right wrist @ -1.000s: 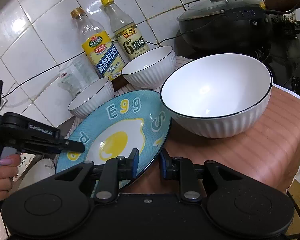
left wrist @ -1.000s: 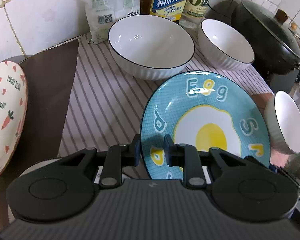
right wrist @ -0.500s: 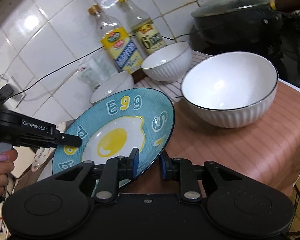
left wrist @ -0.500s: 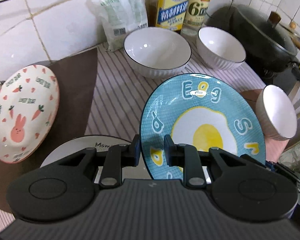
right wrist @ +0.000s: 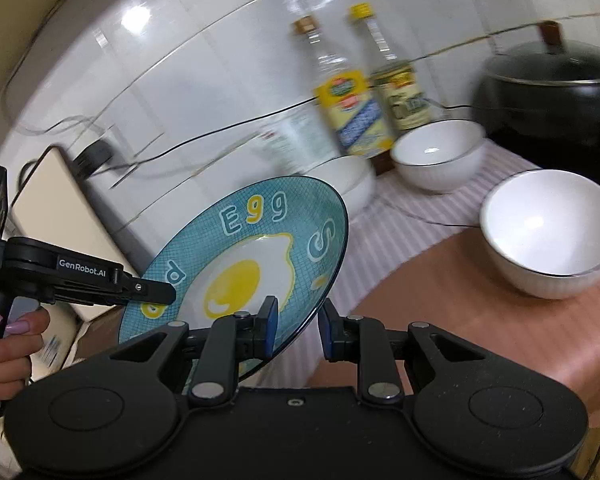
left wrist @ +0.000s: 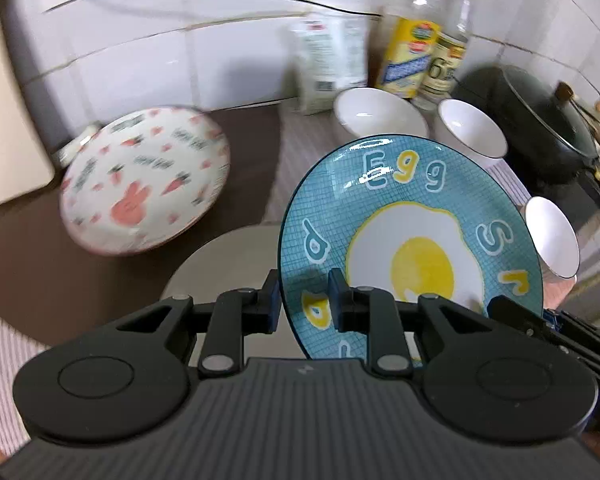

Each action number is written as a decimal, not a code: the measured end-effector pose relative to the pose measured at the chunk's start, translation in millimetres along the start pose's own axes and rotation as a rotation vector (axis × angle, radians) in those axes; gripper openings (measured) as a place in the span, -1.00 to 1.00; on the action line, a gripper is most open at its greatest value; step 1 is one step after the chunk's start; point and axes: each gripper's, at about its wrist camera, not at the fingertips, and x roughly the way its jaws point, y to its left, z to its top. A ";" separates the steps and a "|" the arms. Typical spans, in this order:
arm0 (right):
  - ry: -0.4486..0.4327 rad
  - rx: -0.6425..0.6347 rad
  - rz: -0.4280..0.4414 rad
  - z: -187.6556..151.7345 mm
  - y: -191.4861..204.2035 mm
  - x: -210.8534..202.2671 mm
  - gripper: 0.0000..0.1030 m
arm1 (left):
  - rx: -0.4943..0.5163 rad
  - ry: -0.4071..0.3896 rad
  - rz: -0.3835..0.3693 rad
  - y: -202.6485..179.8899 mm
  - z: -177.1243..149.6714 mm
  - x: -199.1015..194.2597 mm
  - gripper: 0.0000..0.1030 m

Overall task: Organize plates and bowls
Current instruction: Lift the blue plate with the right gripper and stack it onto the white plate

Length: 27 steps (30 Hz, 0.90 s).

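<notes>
Egg plate (left wrist: 416, 240) is up off the counter, tilted, w/ my left gripper (left wrist: 304, 300) clamped on its rim and my right gripper (right wrist: 296, 328) pinching the opposite edge; white bowls (right wrist: 436, 156) sit behind.

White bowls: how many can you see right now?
3: one by the bottles, one beside the black pot, one on the right past the blue plate. Others may be hidden.

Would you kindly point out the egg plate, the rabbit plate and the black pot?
egg plate (left wrist: 420, 268), left wrist view, on the yolk.
rabbit plate (left wrist: 132, 206), left wrist view, on the rabbit.
black pot (right wrist: 548, 96), right wrist view, on its side.
</notes>
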 end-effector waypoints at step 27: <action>0.212 -0.236 0.020 -29.5 44.0 49.1 -0.48 | -0.270 0.097 0.035 70.4 -73.7 17.0 -0.57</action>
